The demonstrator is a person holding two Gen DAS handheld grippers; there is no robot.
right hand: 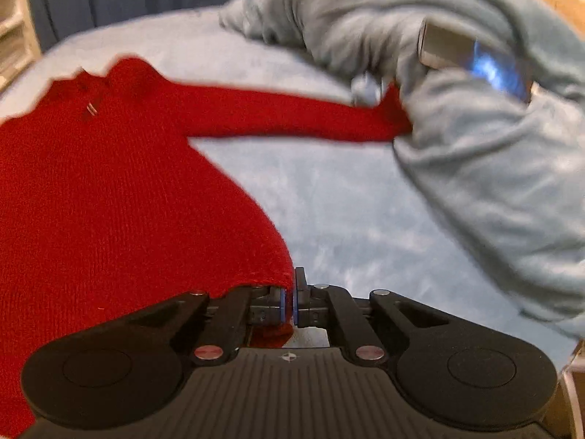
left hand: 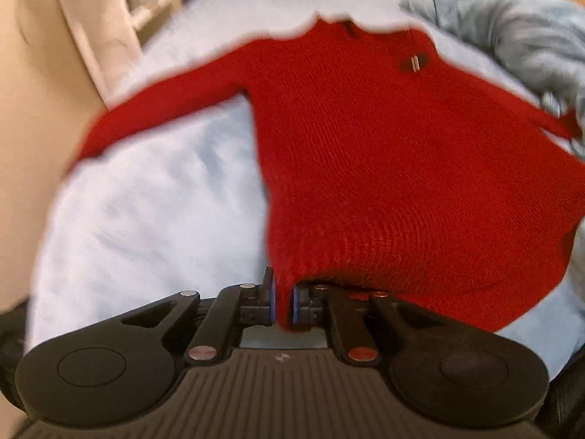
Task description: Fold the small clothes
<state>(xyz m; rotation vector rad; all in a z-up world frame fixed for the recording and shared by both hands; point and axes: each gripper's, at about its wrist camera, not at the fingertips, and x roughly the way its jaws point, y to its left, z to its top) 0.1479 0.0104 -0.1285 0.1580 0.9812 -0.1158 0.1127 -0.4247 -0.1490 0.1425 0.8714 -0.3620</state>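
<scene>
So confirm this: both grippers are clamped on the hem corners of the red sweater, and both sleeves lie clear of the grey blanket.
Not quite. In the right wrist view one sleeve runs under the grey blanket. The rest holds: left gripper and right gripper each pinch a hem corner of the red sweater.

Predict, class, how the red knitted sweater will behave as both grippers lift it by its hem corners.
The red sweater is soft knit, so it will probably sag between the left gripper and right gripper. Its sleeves will likely trail. One cuff lies against the grey blanket and might snag.
</scene>
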